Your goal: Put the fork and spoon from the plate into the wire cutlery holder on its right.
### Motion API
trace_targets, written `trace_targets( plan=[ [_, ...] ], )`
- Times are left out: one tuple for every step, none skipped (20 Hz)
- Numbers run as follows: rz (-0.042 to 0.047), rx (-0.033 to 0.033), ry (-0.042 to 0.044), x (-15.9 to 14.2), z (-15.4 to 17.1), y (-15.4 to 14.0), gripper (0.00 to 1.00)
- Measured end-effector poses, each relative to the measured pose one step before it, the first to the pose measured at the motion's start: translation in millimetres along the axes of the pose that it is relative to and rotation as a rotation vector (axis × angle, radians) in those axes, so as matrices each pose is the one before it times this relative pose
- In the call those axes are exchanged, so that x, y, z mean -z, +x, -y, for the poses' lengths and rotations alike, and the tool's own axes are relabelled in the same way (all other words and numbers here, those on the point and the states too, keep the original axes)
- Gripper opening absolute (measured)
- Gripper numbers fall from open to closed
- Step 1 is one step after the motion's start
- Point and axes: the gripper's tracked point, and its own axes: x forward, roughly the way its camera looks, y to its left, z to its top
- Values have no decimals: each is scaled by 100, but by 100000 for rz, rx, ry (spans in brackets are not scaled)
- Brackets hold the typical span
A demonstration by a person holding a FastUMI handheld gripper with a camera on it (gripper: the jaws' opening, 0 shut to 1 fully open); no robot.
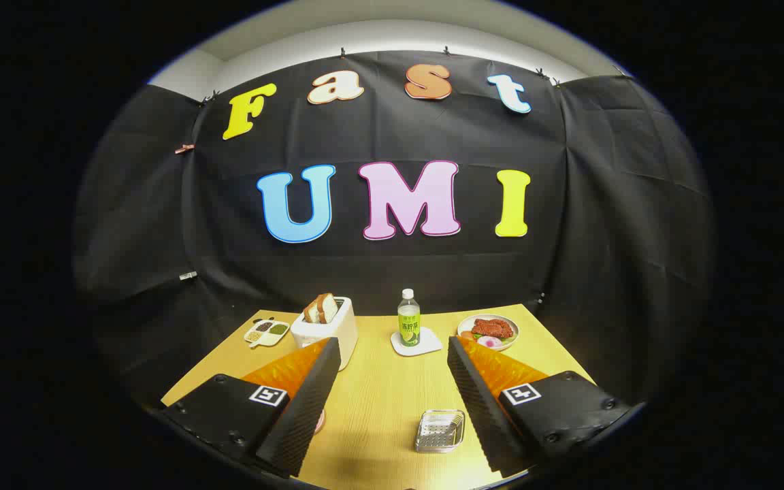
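Observation:
My gripper (392,346) is held above the wooden table (378,395), open, with a wide gap and nothing between its fingers. The wire cutlery holder (439,431) stands low on the table, just inside the right finger (484,401), and looks empty. A thin pinkish rim (320,422), probably the plate, peeks out from behind the left finger (300,408). That finger hides the rest of it, along with any fork or spoon on it.
Beyond the fingers stand a white toaster (327,330) with bread slices, a green-labelled bottle (408,320) on a white coaster (426,346), a plate of food (488,331) at the far right, and a small condiment tray (266,332) at the far left.

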Motion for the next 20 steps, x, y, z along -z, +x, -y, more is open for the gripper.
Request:
trace_targets(
  plan=[
    [155,62,-41,-57,29,34,98],
    [84,102,40,5,46,44,98],
    [59,27,102,0,-8,48,98],
    [-187,182,72,25,51,43,98],
    [-339,-60,6,156,-44,57,98],
    [-423,-18,-34,138,-24,60,98],
    [-408,-71,-80,105,-16,27,99],
    [-199,-144,-95,64,-69,30,99],
    [-83,-34,-107,26,-55,-33,99],
    [-13,-63,-94,-37,-66,66,99],
    [1,-54,-116,13,-51,92,99],
    [49,9,-169,-19,-100,29,99],
    [32,-11,-131,-8,-85,34,99],
    [134,99,-120,-47,-88,68,99],
    [15,162,-109,-11,-50,80,99],
    [112,137,-111,-70,-70,42,99],
    [-11,269,-234,0,-1,134,99],
    [-13,261,-148,0,27,117,99],
    [-324,219,-111,107,-38,120,99],
    [-809,-313,-145,211,-201,117,99]
  ],
)
